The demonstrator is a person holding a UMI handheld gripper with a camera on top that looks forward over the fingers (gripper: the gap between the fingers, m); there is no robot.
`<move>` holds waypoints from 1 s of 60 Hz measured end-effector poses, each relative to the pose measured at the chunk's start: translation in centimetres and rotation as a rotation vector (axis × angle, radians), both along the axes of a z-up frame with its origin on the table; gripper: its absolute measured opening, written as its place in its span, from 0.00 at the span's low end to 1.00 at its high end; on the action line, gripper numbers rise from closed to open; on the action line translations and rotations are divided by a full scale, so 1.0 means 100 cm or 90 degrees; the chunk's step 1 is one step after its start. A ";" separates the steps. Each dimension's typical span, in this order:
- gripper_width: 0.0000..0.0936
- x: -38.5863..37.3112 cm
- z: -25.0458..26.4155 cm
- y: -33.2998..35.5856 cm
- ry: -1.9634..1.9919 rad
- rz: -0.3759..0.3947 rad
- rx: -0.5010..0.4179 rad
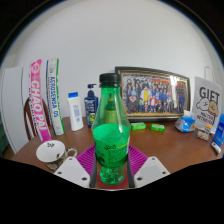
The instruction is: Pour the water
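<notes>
Gripper view: my tool point(110, 172) grips a clear green bottle point(111, 135), black-capped, upright on the counter point(170, 145), both pads point(83, 157) pressing it.

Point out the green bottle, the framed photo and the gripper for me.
Green bottle point(110, 130), gripper view, on its body.
Framed photo point(152, 94), gripper view, on the picture.
Gripper point(110, 172), gripper view, midway between its fingertips.

gripper-mounted, facing forward (low) — bottle point(111, 125) close
</notes>
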State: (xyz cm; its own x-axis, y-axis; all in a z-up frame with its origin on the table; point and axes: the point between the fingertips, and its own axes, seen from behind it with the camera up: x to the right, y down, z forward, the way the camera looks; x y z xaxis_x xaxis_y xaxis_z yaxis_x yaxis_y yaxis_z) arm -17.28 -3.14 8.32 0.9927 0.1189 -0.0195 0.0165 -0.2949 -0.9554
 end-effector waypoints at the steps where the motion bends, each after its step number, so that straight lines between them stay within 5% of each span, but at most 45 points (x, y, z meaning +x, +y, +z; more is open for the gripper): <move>1: 0.48 0.001 0.000 0.000 0.004 -0.001 -0.002; 8: 0.60 0.005 -0.006 -0.004 0.001 -0.005 -0.045; 14: 0.93 0.009 -0.003 -0.017 -0.009 -0.016 -0.080; 37: 0.91 0.020 0.077 -0.146 -0.055 -0.110 -0.212; 60: 0.91 0.016 0.121 -0.222 -0.067 -0.150 -0.225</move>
